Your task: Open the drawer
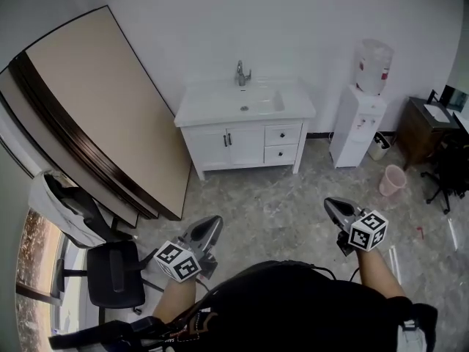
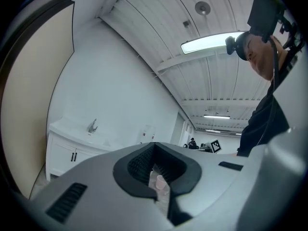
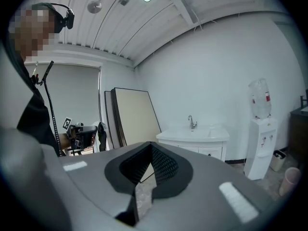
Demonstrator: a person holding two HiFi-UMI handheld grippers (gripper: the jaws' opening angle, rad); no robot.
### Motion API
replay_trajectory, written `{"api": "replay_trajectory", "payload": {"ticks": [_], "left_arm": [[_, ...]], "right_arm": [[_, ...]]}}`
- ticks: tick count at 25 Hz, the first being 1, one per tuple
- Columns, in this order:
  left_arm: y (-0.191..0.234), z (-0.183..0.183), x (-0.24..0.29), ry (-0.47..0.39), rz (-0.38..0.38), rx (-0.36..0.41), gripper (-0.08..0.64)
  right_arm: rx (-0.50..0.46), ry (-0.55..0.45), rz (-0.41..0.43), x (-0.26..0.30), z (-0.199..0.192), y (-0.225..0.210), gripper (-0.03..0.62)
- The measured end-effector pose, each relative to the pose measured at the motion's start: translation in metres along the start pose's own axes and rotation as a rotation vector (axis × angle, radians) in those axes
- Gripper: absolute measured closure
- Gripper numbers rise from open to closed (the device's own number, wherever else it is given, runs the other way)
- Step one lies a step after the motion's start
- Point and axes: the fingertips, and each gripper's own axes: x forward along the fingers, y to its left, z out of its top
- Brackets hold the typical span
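A white vanity cabinet (image 1: 245,107) with a sink and tap stands against the far wall. Its two drawers, upper (image 1: 283,134) and lower (image 1: 281,153), sit at the right of the front, both closed, with dark knobs. My left gripper (image 1: 212,224) is held low at the left, far short of the cabinet, jaws together and nothing in them. My right gripper (image 1: 332,204) is held level with it at the right, also shut and empty. The right gripper view shows the vanity (image 3: 195,138) ahead, beyond the jaws (image 3: 151,147). The left gripper view has the vanity (image 2: 72,148) off to the left.
A water dispenser (image 1: 359,123) stands right of the vanity, with a small white bin (image 1: 379,146) and a pink bin (image 1: 393,180) beside it. A large beige board (image 1: 95,116) leans at the left. An office chair (image 1: 116,273) is near my left; a dark desk (image 1: 425,127) stands far right.
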Motion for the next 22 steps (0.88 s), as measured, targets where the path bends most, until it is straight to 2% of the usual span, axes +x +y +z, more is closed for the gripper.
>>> {"api": "replay_trajectory", "payload": {"ticks": [4, 11, 16, 22], "left_arm": [[0.055, 0.03, -0.005, -0.001, -0.024, 0.023, 0.566], [0.151, 0.059, -0.016, 0.036, -0.01, 0.014, 0.566], [0.183, 0.062, -0.004, 0.046, -0.019, 0.001, 0.566], [0.211, 0.058, 0.031, 0.061, 0.022, -0.013, 0.566]], "right_arm": [[0.001, -0.02, -0.03, 0.054, 0.019, 0.008, 0.594], [0.009, -0.01, -0.029, 0.15, 0.025, 0.027, 0.594], [0.017, 0.03, -0.012, 0.19, 0.016, 0.022, 0.594], [0.04, 0.021, 0.017, 0.226, 0.023, -0.024, 0.594]]}}
